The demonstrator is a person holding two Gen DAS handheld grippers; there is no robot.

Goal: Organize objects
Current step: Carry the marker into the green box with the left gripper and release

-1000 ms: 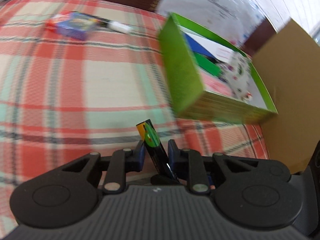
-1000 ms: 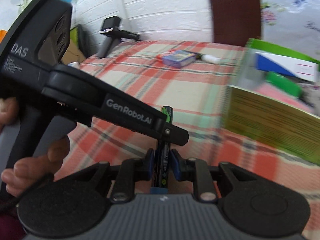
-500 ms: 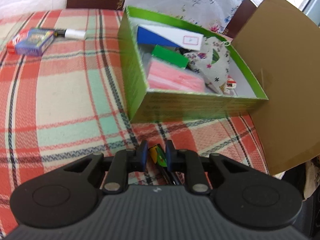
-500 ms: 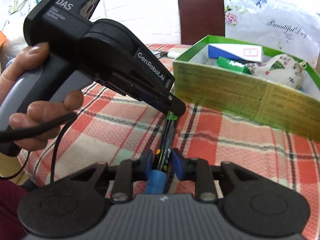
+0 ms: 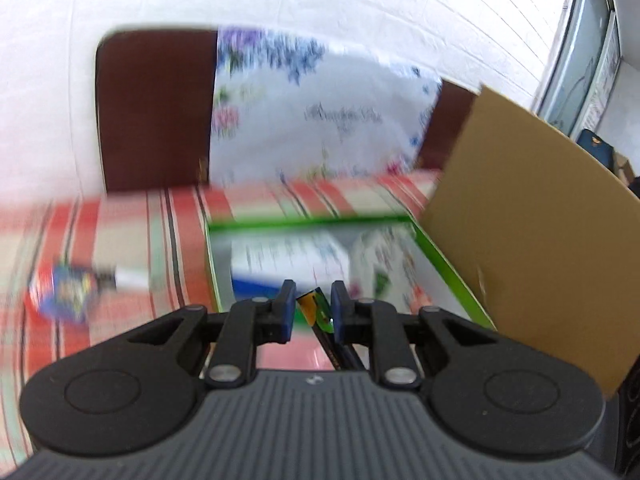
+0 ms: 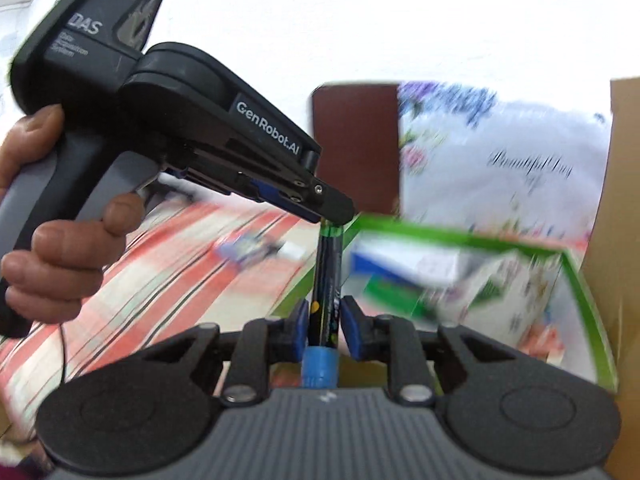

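Note:
A dark marker with a green tip and blue end cap (image 6: pixel 327 280) is held between both grippers. My right gripper (image 6: pixel 325 320) is shut on its lower part. My left gripper (image 5: pixel 313 314) grips its upper tip (image 5: pixel 316 309), and in the right wrist view its nose (image 6: pixel 334 210) sits over the marker's top. The green box (image 5: pixel 452 268) lies just ahead on the checked cloth, with a blue-and-white packet (image 5: pixel 280 264) and a patterned pouch (image 5: pixel 380 264) inside. The marker is above the box's near left edge (image 6: pixel 304 288).
A brown cardboard sheet (image 5: pixel 532 220) stands right of the box. A blue card pack (image 5: pixel 66 292) and a white-capped pen (image 5: pixel 128 278) lie on the cloth to the left. A dark chair back (image 5: pixel 156 108) and a floral bag (image 5: pixel 320 120) stand behind.
Both grippers have lifted and moved forward with the marker, from over the cloth to over the box's near edge. The views tilted up toward the wall.

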